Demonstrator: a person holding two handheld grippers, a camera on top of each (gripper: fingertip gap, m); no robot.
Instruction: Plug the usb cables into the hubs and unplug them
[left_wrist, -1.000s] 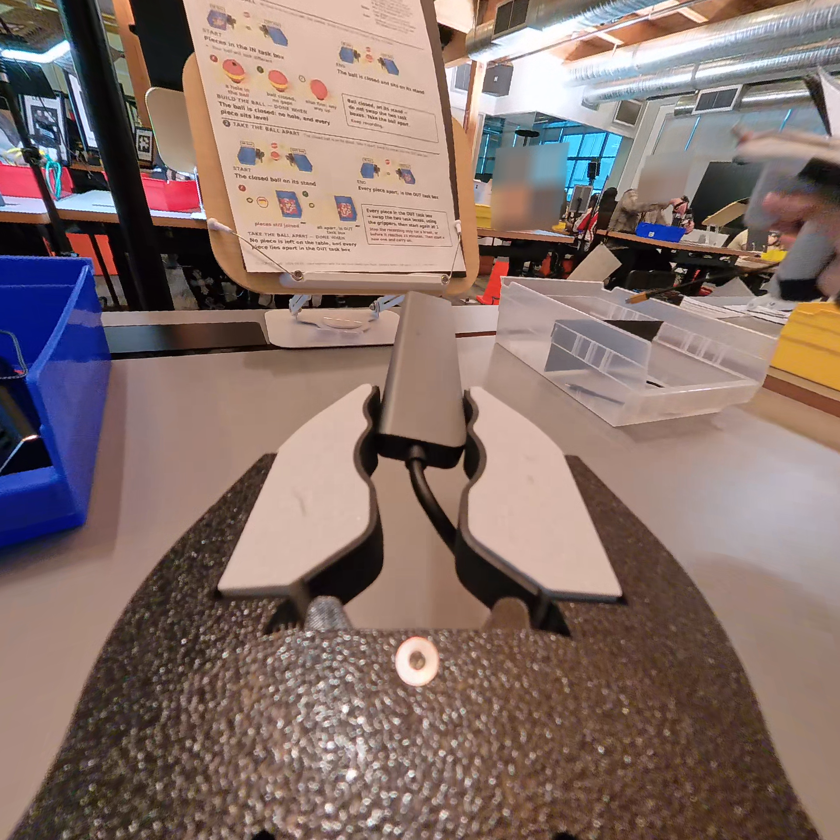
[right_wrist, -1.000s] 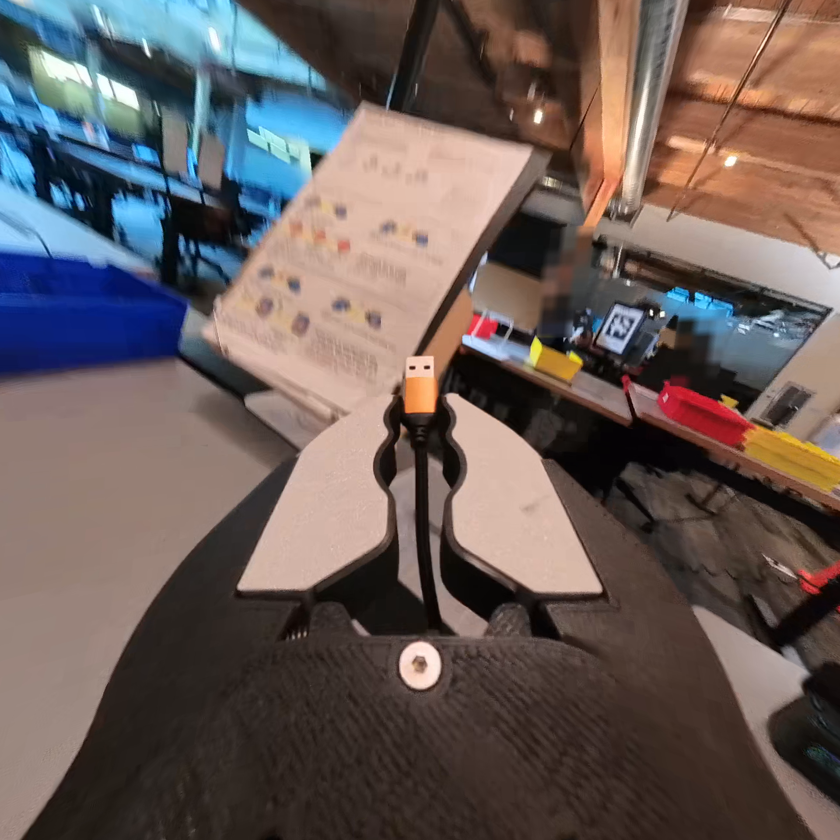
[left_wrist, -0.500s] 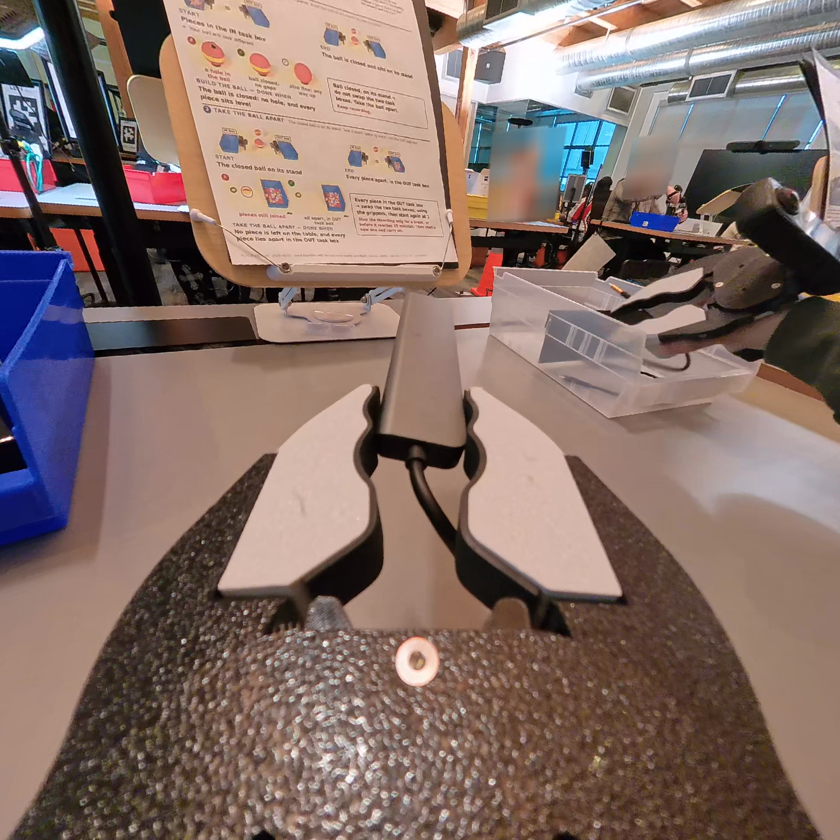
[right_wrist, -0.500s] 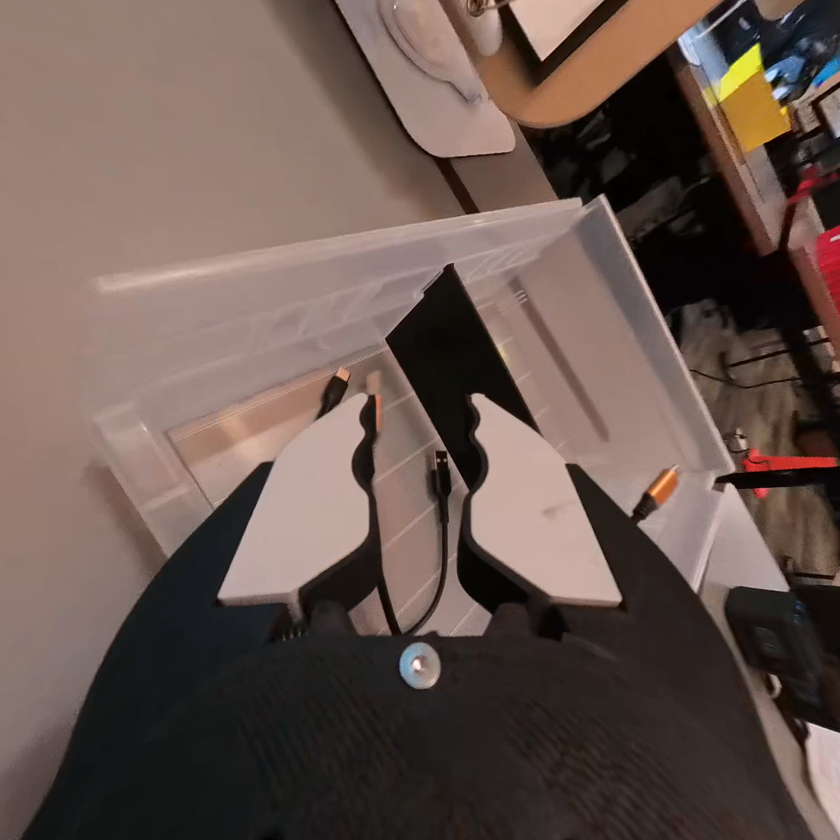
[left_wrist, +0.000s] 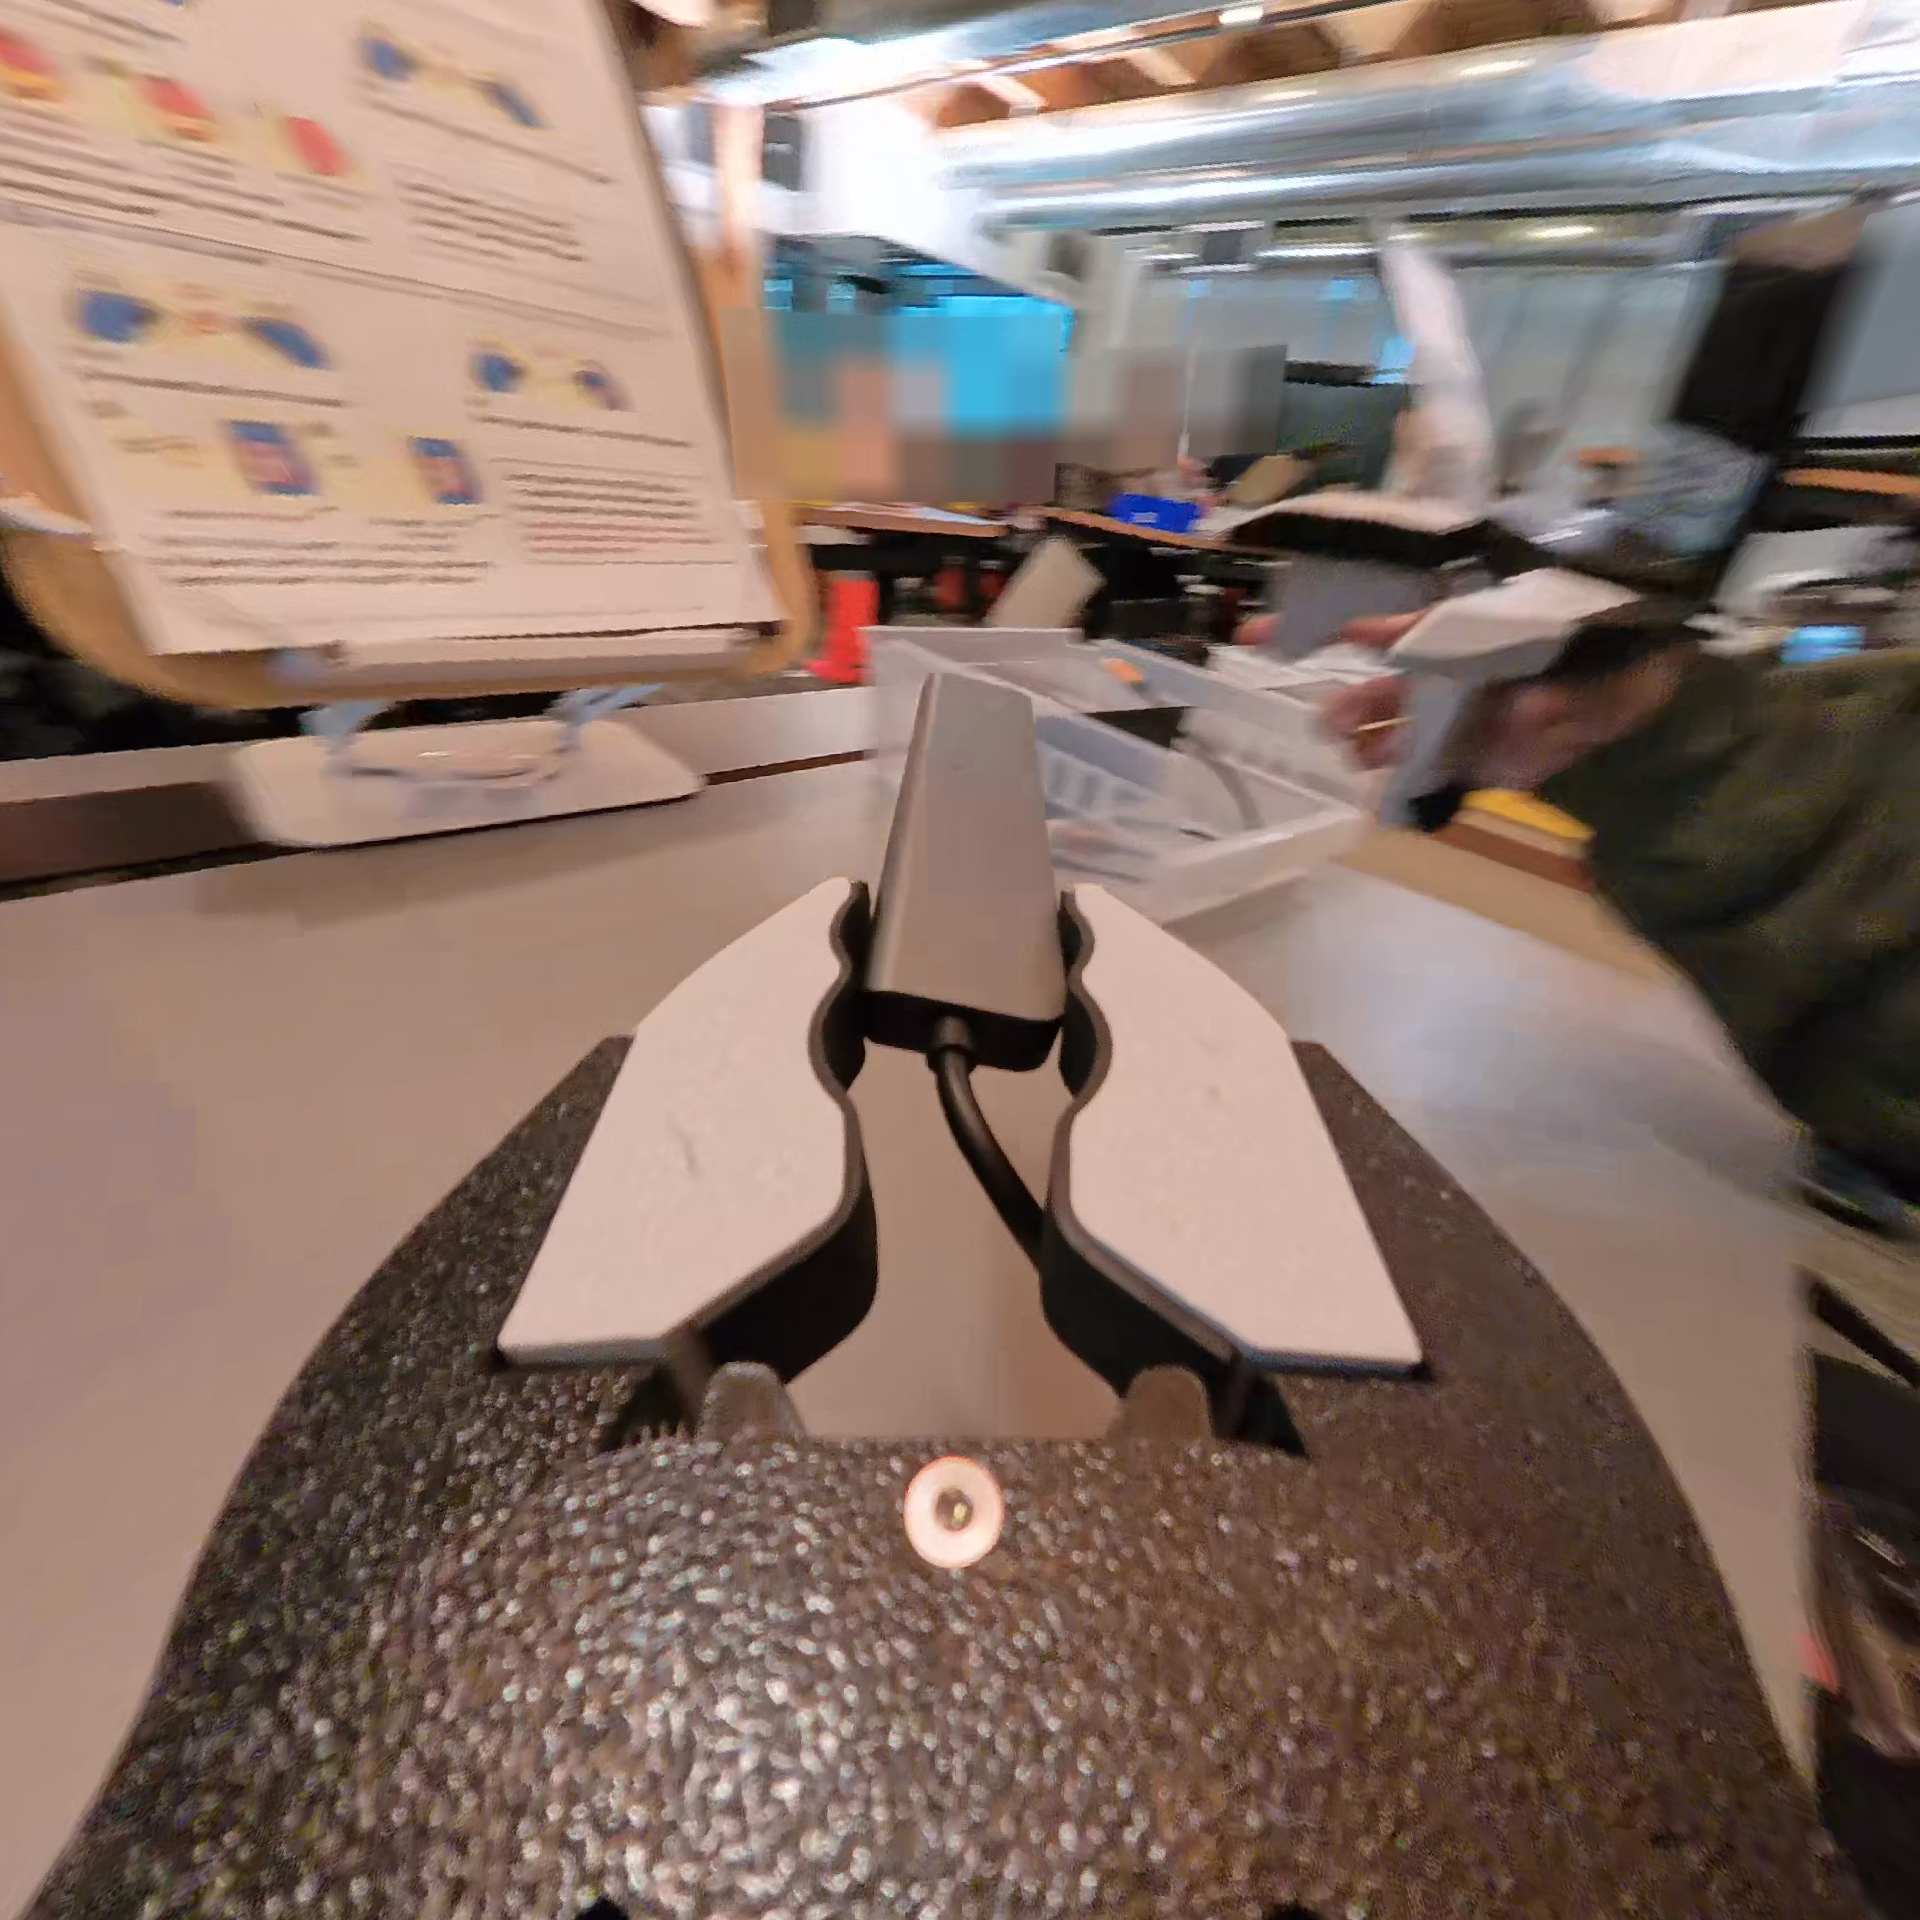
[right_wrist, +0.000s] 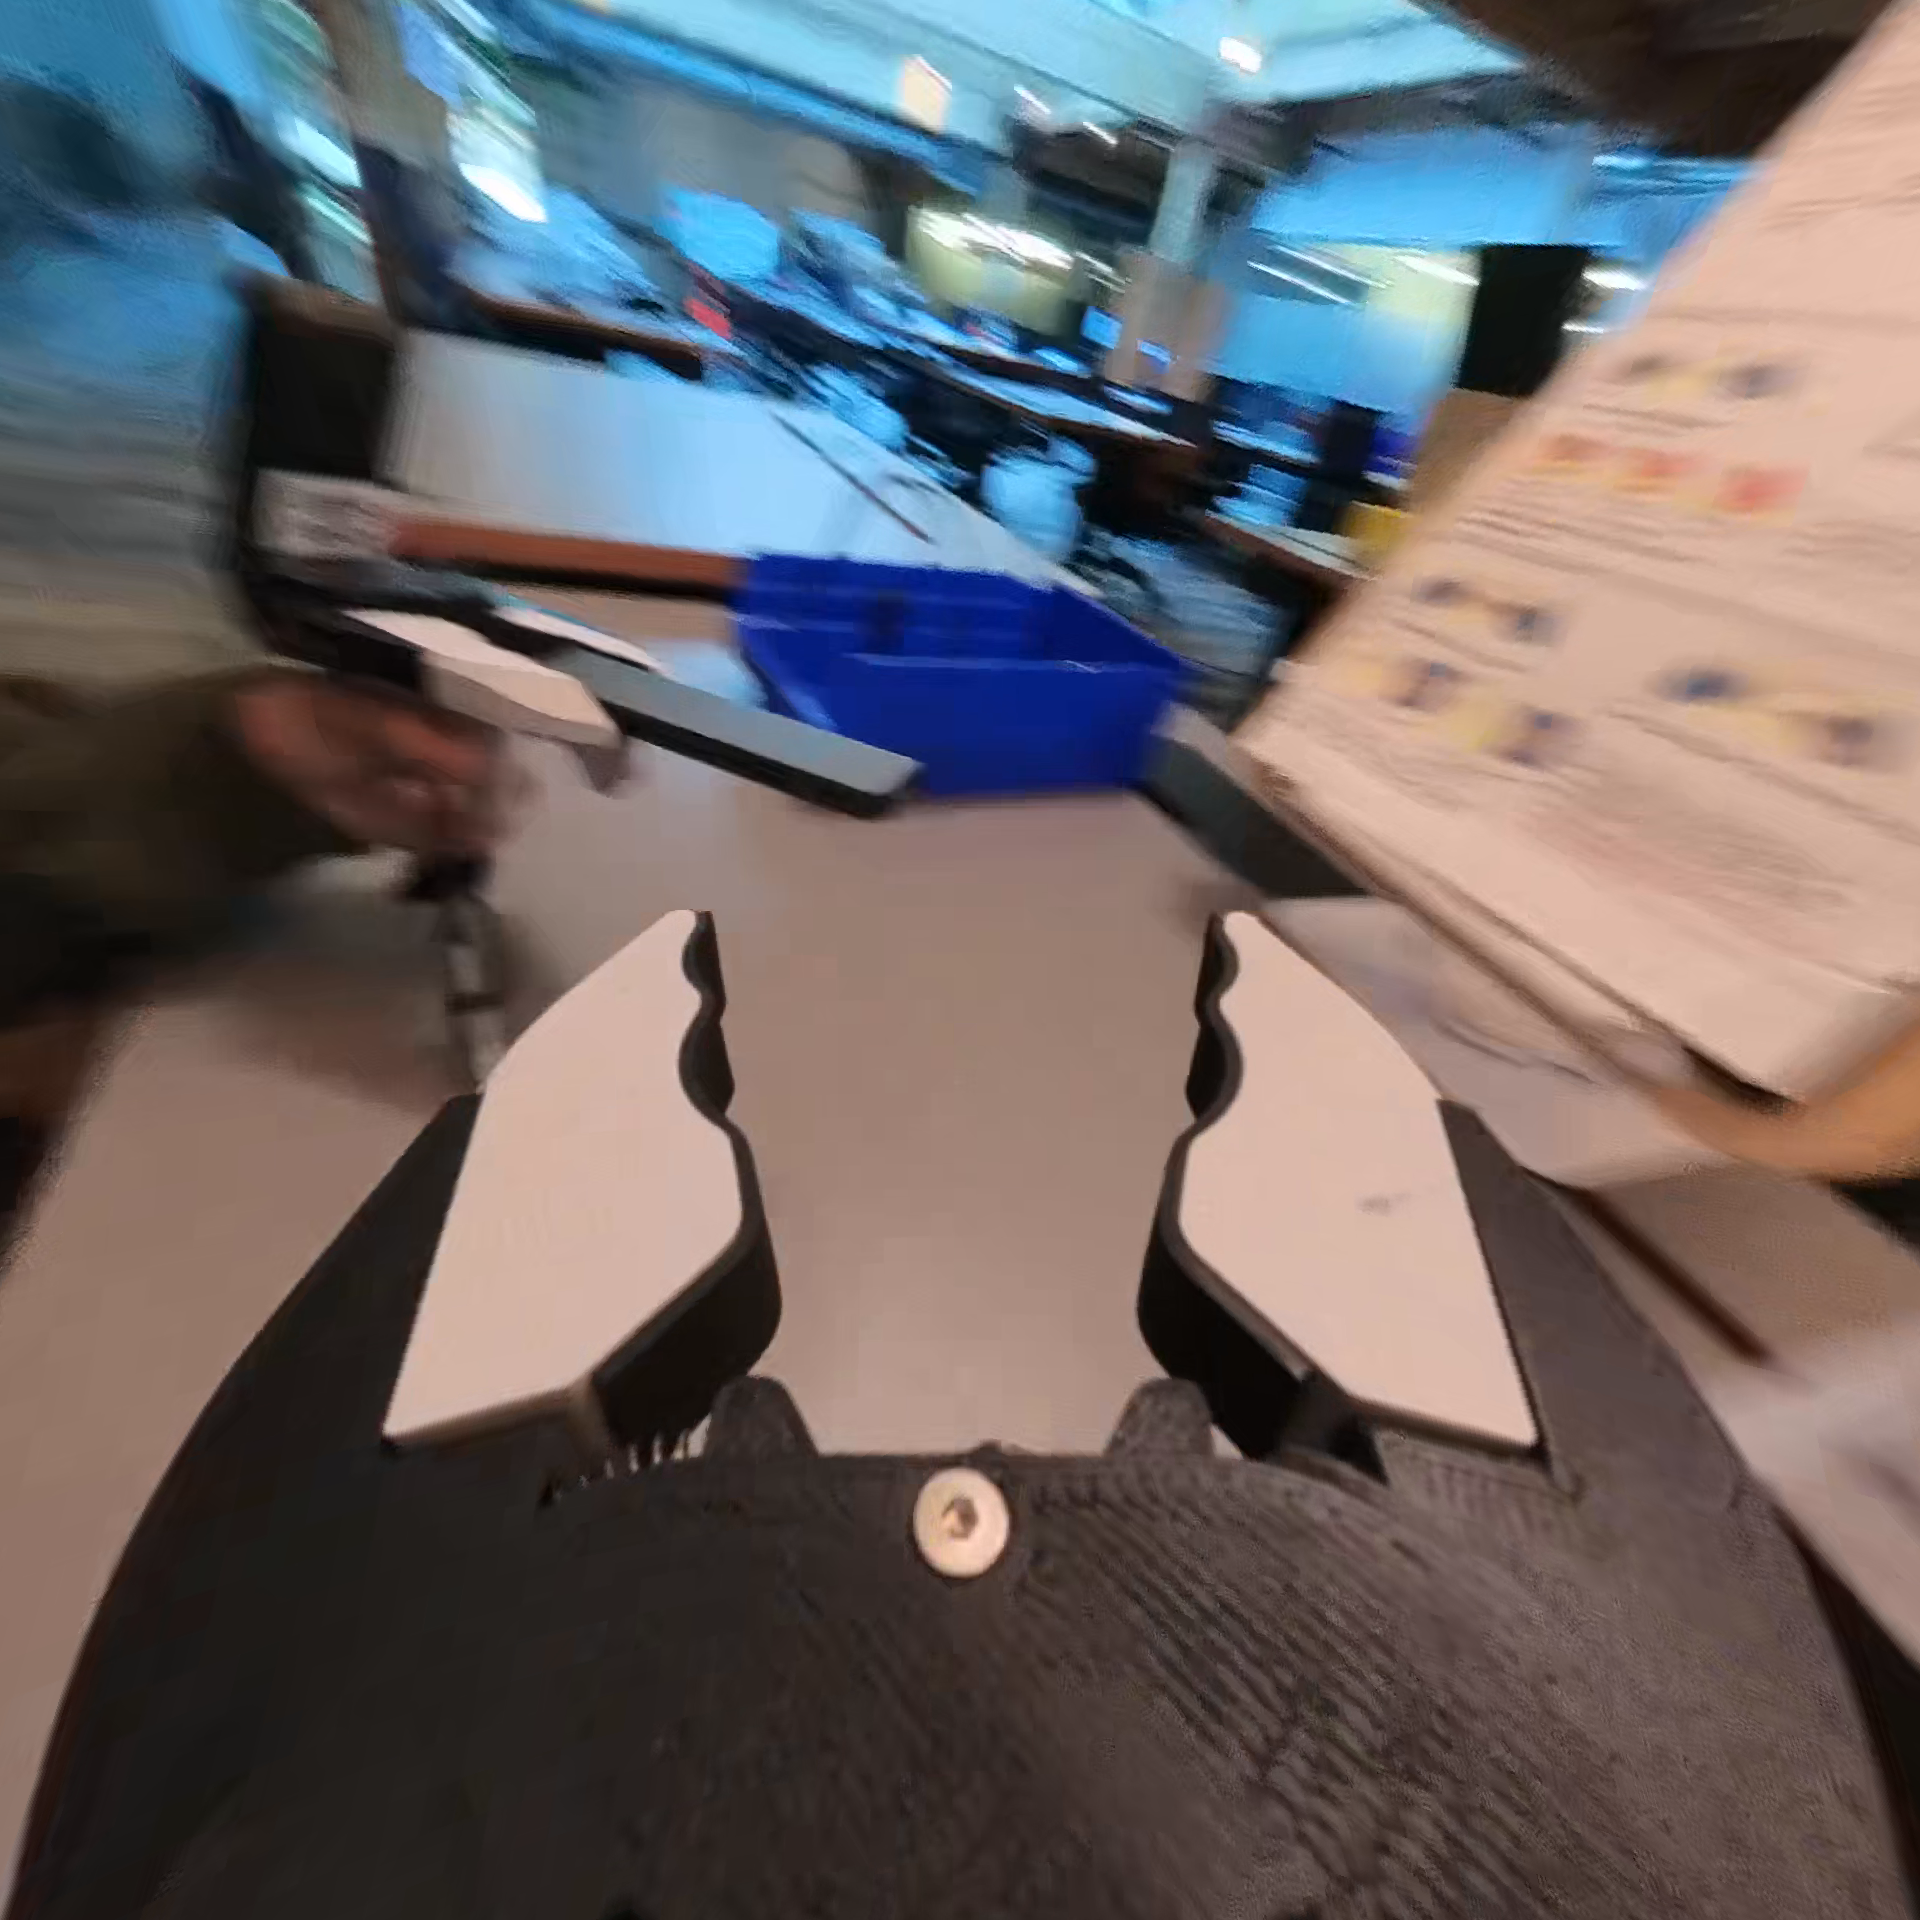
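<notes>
Emptied now, right tool (right_wrist: 956, 997) gapes; left tool (left_wrist: 961, 966) clamps slim grey metal hub (left_wrist: 961, 831).

matt grey metal-look casing, smooth, on hub (left_wrist: 961, 852); black rubbery cable (left_wrist: 987, 1143) at rear. pebbled, glittery black plastic on left gripper (left_wrist: 958, 935) body; 2 flat matt pale-grey pads (left_wrist: 717, 1132), faintly scuffed. layered, ribbed black plastic on right gripper (right_wrist: 956, 966) body, shiny metal screw (right_wrist: 961, 1536). smooth matt grey table (left_wrist: 208, 1039). clear glossy plastic tray (left_wrist: 1195, 790). glossy blue plastic bin (right_wrist: 966, 686). paper sheet (left_wrist: 343, 312) on wood board.
</notes>
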